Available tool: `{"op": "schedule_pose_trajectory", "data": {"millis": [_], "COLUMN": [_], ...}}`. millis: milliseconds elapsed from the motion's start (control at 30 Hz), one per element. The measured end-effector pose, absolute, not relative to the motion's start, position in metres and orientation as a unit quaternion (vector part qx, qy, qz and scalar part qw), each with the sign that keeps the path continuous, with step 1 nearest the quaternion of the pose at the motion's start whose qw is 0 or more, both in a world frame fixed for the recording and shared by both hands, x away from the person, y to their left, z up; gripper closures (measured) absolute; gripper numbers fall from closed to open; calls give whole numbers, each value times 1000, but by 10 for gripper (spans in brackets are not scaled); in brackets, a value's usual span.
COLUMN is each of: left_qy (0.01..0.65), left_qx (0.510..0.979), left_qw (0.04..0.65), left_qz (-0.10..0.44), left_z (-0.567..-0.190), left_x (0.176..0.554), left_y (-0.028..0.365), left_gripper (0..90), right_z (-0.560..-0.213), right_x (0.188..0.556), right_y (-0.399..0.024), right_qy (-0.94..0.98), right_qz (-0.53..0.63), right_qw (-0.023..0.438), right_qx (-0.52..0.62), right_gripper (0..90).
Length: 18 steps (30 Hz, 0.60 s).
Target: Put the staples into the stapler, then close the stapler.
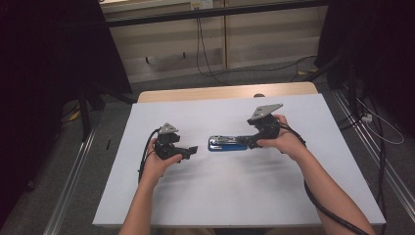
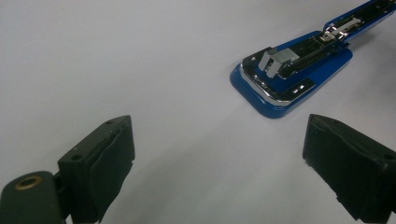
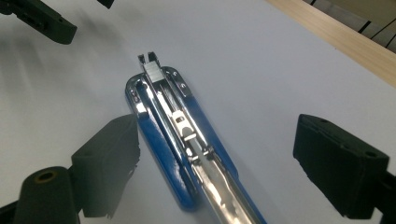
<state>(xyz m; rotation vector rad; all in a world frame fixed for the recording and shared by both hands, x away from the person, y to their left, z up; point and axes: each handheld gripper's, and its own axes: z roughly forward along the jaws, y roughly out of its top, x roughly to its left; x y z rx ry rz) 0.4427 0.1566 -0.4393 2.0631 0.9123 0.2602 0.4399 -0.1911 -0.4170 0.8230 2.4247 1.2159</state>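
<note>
A blue stapler (image 1: 227, 143) lies on the white table top, swung open so its chrome staple channel faces up. My right gripper (image 1: 252, 142) is at the stapler's right end. In the right gripper view its jaws stand wide apart with the stapler (image 3: 187, 126) lying between them; the left pad is close beside the blue base and neither pad presses on it. My left gripper (image 1: 192, 151) is a short way left of the stapler, pointing towards it. In the left gripper view it (image 2: 219, 154) is open with nothing in it, and the stapler (image 2: 294, 74) lies ahead at the upper right.
The white sheet (image 1: 235, 196) covers most of the table, with a strip of wood (image 1: 220, 92) showing at the far edge. Black cables (image 1: 337, 215) trail from the grippers. Dark curtains stand at both sides. The left gripper's jaw (image 3: 42, 18) shows at the right gripper view's top left.
</note>
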Motion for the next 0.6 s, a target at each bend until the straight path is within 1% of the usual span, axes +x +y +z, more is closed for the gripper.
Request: {"op": "schedule_pose_trajectory", "data": {"millis": [167,467,533,600], "left_qy": [360,356,355,362], "left_qx": [822,818,819,813], "left_qw": [429,438,437,444], "left_qz": [102,107,112,106], "left_z": [-439,-441,-441,-442], "left_x": [442,443,444,443], "left_y": [150,144,143,140], "left_gripper": [97,115,124,145], "right_z": [-419,-419,-420,-421], "right_x": [427,410,407,404], "right_y": [-207,-237,-242,-246], "right_qy": [834,814,813,812], "right_qz": [424,424,418,411], "right_qw": [169,196,206,215], "right_qx": [310,345,350,354], "right_gripper": [112,103,103,104]}}
